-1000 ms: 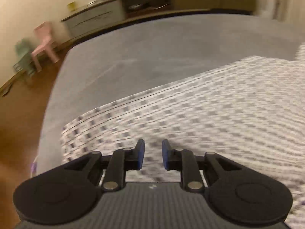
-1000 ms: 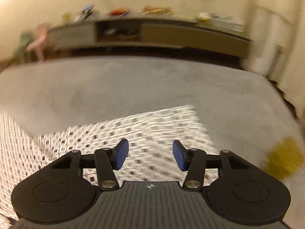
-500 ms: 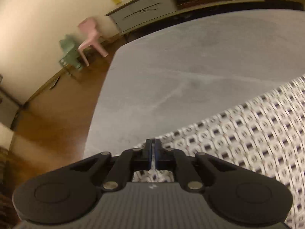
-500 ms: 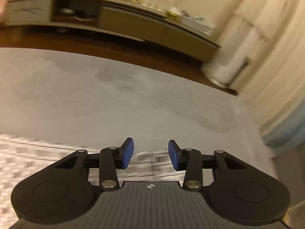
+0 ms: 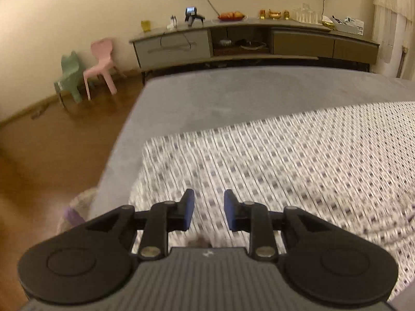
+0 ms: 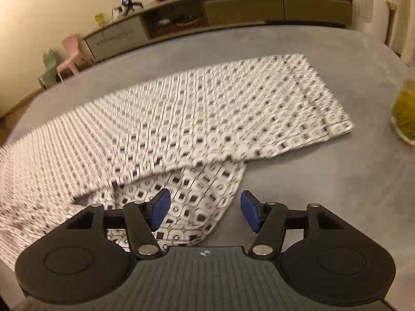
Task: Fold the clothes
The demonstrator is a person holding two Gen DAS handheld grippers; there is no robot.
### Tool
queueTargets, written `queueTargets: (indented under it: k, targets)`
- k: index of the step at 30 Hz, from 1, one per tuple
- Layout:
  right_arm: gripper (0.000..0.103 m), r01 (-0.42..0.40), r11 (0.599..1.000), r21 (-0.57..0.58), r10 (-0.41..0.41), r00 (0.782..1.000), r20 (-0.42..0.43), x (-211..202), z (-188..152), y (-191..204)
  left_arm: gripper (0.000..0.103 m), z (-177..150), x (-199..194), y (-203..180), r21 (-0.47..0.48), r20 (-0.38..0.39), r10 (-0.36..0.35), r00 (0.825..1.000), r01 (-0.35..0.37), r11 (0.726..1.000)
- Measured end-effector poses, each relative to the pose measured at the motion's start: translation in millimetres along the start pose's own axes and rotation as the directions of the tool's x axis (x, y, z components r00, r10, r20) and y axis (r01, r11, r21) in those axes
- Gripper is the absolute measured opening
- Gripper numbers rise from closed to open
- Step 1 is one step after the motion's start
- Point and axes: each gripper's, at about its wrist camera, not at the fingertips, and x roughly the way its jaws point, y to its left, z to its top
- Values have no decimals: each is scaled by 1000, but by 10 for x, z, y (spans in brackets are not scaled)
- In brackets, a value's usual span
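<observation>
Beyond the grey bed (image 5: 233,98) I see a long low sideboard (image 5: 254,41) against the far wall, with a fruit plate (image 5: 230,16) and small items on top, and dishes in its open middle compartment. Two small chairs, pink (image 5: 101,64) and green (image 5: 70,77), stand on the wooden floor at far left. A yellow object (image 6: 404,108) sits at the bed's right edge. The patterned black-and-white garment (image 6: 194,119) lies spread across the bed, one layer folded over another. My left hand-held gripper (image 5: 208,208) hovers above its near left part, jaws just opened, nothing between them. My right hand-held gripper (image 6: 205,211) is released too, having just widened, over the garment's near right edge.
</observation>
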Motion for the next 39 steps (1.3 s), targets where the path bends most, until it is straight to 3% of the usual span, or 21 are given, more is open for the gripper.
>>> queueTargets:
  k: [1,2,3,4,7,9,11,13,14,16,18,20,23,28,31,34,37,39]
  targets:
    - [42,34,997,-74,-33,999,10,32,-19,125,26,-79,8,21,-3,-7,8,1000,-8,1000]
    - [13,67,989,-135,-65,998,18,56,-25,224,26,-164,0,48,-8,-16,18,1000,-18,1000]
    - [2,64,985,-161,-61,998,25,16,-50,285,27,-250,-26,80,-14,-25,31,999,-31,999]
    - [2,63,981,-185,-57,998,36,-35,-75,344,27,-332,-61,117,-21,-33,46,998,-46,999]
    - [0,98,985,-142,-66,975,212,-712,-149,368,27,-538,-176,272,-58,-54,66,996,-70,996]
    - [1,153,985,-76,-118,933,341,-1285,-296,324,27,-641,-226,380,-73,-67,63,996,-68,995]
    - [1,253,967,-19,-224,885,408,-1649,-497,266,26,-684,-242,449,-67,-77,65,995,-71,995]
    - [2,367,930,11,-343,859,380,-1695,-665,140,26,-707,-253,507,-81,-72,39,997,-45,996]
    - [4,399,917,15,-382,866,324,-1622,-756,18,26,-702,-271,530,-93,-65,31,997,-37,995]
    - [16,376,923,75,-383,899,211,-1487,-856,-254,26,-681,-331,560,-112,-47,22,999,-27,993]
    - [50,329,933,145,-354,908,224,-1554,-931,-351,27,-632,-406,566,-109,-28,-5,1000,2,994]
    - [65,282,938,200,-328,909,259,-1634,-929,-426,29,-533,-422,465,-64,-17,-33,999,32,997]
    - [75,246,947,206,-295,920,260,-1546,-736,-432,30,-366,-256,168,51,-41,-61,997,63,997]
    - [83,242,960,141,-267,944,195,-1287,-642,-351,30,-172,247,-151,175,-103,-56,993,73,982]
    - [83,295,954,46,-299,941,158,-1081,-546,-300,25,10,461,-121,152,-131,-40,991,60,987]
    - [83,305,952,-11,-298,936,189,-861,-342,-293,25,145,629,-118,181,-126,24,992,-1,984]
    - [80,271,958,-93,-256,956,145,-469,-35,-213,21,279,819,-80,178,-127,103,987,-80,981]
    - [67,269,956,-118,-259,961,95,-148,143,-209,18,393,958,-75,182,-130,168,977,-143,973]
